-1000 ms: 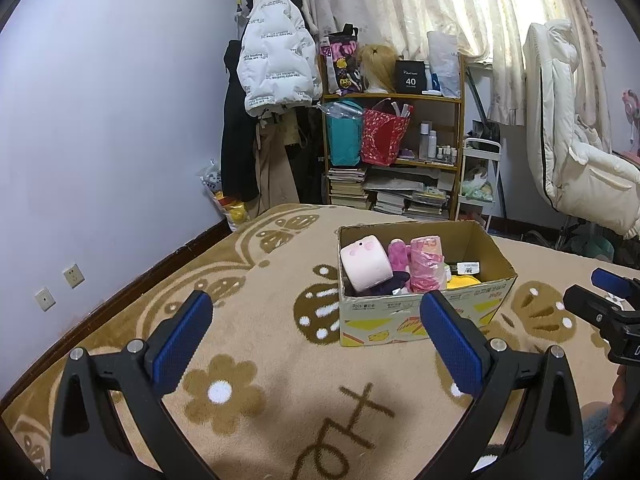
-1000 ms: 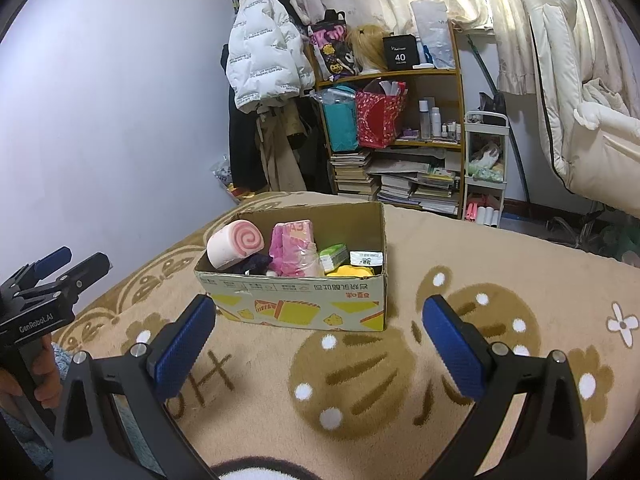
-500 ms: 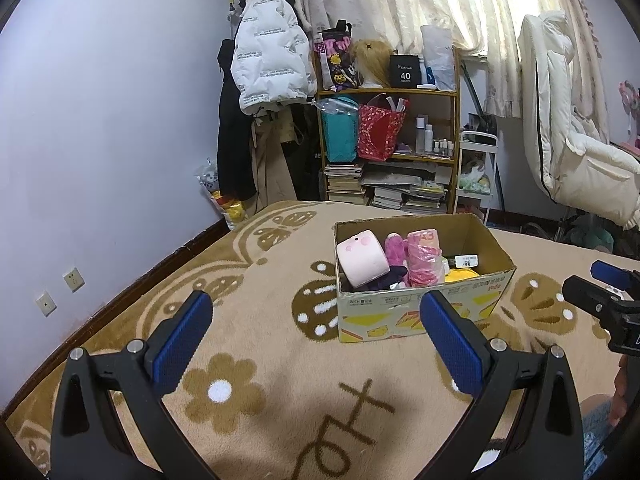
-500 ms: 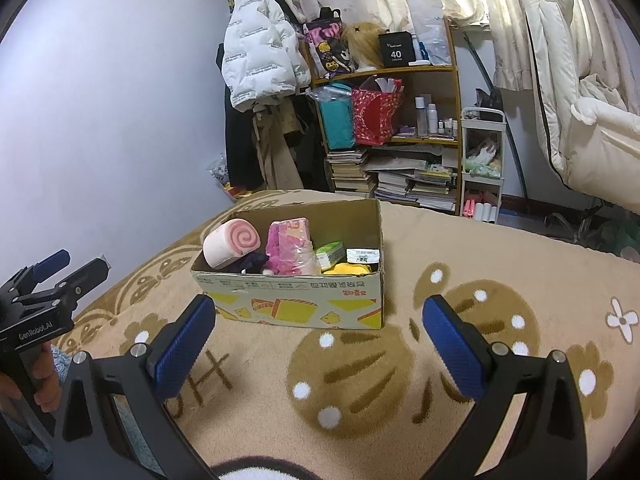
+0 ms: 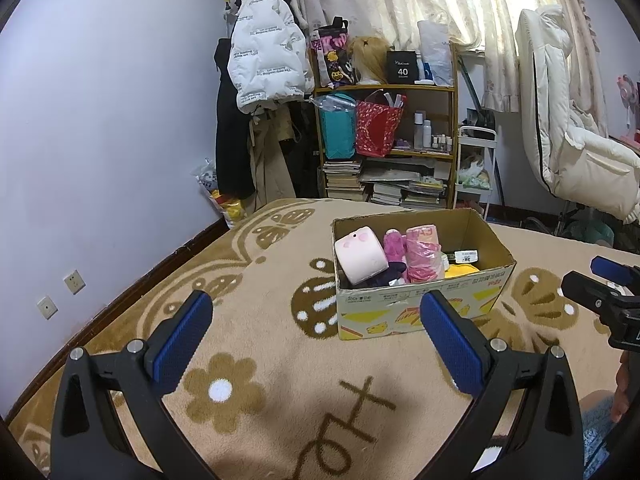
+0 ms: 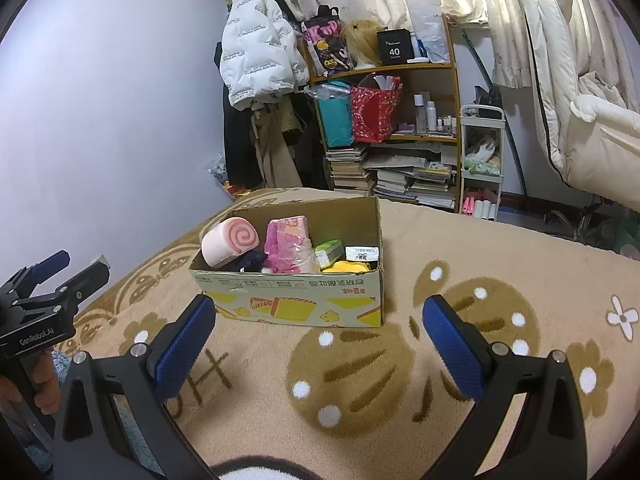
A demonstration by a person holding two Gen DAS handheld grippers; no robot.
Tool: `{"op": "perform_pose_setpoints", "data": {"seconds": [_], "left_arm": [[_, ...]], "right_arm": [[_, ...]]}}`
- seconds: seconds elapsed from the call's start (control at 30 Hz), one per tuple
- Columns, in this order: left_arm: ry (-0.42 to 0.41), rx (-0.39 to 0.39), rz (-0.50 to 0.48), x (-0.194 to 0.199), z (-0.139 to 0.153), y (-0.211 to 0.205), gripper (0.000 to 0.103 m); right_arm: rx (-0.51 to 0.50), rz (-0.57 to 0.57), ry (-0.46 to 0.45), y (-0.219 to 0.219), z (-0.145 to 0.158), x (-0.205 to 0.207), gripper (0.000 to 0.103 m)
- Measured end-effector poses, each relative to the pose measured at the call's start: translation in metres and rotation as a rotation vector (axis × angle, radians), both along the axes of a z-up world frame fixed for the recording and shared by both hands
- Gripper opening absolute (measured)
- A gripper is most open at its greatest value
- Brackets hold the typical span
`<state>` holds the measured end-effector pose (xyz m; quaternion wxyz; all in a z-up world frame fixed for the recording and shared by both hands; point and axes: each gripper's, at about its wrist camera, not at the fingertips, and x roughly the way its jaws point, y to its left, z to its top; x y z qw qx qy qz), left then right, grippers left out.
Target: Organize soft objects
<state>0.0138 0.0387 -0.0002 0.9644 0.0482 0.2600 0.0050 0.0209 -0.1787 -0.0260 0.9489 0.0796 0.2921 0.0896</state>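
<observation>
My left tongs (image 5: 316,336) are matte black plastic arms, each tipped with a ribbed blue rubber pad (image 5: 182,340) and fastened by round silver screws (image 5: 135,346). My right tongs (image 6: 318,340) are built alike: black arms, blue textured pads (image 6: 454,354), silver screw heads (image 6: 498,348). Seen from the right camera, the left tool's black body carries white lettering "GenRobot.AI" (image 6: 37,337) and a blue pad at its tip. My bare fingers (image 6: 44,386) wrap its handle, skin pinkish.

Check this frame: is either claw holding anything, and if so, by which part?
Nothing is held. The left claw and right claw are both open and empty above the carpet, short of the cardboard box of soft items.
</observation>
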Motion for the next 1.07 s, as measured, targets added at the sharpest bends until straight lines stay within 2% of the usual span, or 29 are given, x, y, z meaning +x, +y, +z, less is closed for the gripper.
{"op": "perform_pose_setpoints", "data": {"seconds": [1.07], "left_arm": [[0.008, 0.011, -0.001, 0.0019, -0.0045, 0.0021, 0.103]], "right_arm": [[-0.001, 0.005, 0.002, -0.0027, 0.0032, 0.0012, 0.103]]}}
